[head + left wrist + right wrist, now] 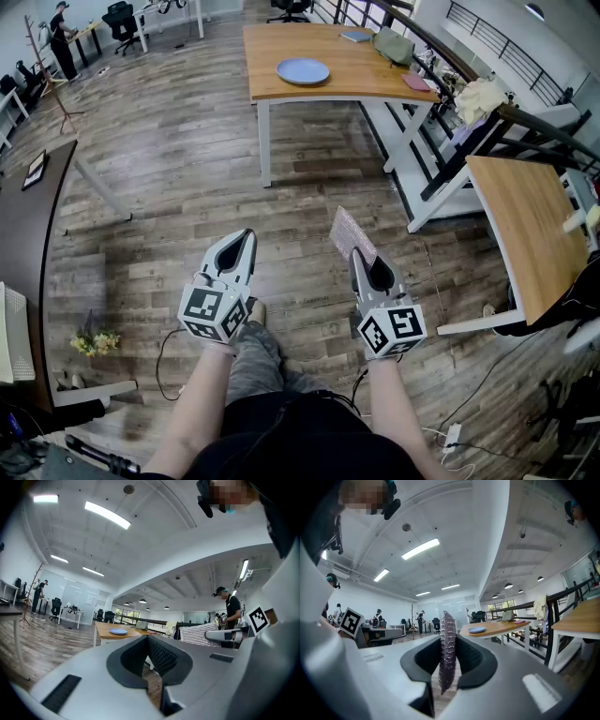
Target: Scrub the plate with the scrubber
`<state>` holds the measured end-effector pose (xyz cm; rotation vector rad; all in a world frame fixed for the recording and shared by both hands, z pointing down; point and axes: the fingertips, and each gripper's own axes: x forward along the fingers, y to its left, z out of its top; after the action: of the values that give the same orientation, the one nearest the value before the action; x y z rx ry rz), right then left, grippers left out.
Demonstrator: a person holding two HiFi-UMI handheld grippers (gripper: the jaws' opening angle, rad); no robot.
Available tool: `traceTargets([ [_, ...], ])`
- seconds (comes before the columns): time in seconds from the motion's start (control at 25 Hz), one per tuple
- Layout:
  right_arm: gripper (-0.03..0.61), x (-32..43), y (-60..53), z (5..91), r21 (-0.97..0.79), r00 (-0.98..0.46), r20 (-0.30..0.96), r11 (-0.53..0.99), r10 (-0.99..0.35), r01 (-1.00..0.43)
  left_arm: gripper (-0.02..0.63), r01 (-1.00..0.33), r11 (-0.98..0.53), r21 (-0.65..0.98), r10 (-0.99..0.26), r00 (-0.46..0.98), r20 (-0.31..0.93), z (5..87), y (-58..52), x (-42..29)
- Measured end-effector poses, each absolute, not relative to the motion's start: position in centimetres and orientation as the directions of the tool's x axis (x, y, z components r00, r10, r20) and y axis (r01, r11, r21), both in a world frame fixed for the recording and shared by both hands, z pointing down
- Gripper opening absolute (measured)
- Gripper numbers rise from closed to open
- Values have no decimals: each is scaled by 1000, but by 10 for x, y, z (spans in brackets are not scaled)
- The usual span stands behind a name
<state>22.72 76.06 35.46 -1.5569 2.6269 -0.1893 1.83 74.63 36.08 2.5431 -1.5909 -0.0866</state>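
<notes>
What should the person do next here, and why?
Probably walk forward to the wooden table: the blue plate lies there, far beyond reach, while the right gripper clamps the scrubber and the left gripper is shut, empty.

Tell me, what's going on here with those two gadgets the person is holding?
A person stands on a wooden floor with a gripper in each hand. The right gripper is clamped on a flat, nubby scrubber. The left gripper is shut with nothing in it. The blue plate lies on a wooden table some way ahead, well apart from both grippers, so no scrubbing has begun yet.
</notes>
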Motion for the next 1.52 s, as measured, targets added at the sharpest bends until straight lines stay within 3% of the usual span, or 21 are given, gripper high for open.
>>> traceTargets([
  [0.56, 84, 189, 677, 354, -142, -495, 12, 488, -869, -861, -5, -901, -405, 156, -909, 415, 35, 361, 664, -21],
  [1.52, 86, 117, 539, 363, -203, -413, 39, 398, -910, -895, -5, -854, -477, 206, -867, 496, 47, 375, 500, -104],
])
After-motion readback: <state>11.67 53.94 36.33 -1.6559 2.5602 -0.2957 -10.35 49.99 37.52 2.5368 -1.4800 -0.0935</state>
